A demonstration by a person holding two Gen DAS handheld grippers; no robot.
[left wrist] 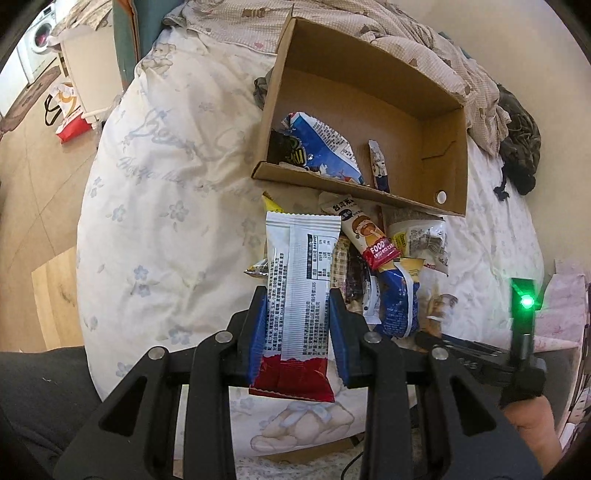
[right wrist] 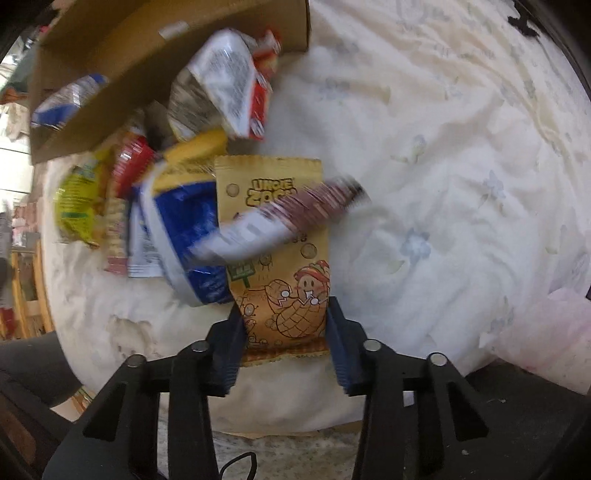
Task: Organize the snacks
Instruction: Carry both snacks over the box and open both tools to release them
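My left gripper is shut on a white snack packet with a red end, held upright above the bed. Beyond it stands an open cardboard box holding a blue-and-white bag, a dark packet and a small bar. A pile of loose snacks lies in front of the box. My right gripper is shut on a tan peanut packet. A blurred dark-red and white packet lies across it. The pile and the box are to its left.
The bed is covered by a white flowered duvet, with rumpled blankets and dark clothes behind the box. The wooden floor and a washing machine are at the left. The right gripper's body with a green light is at the right.
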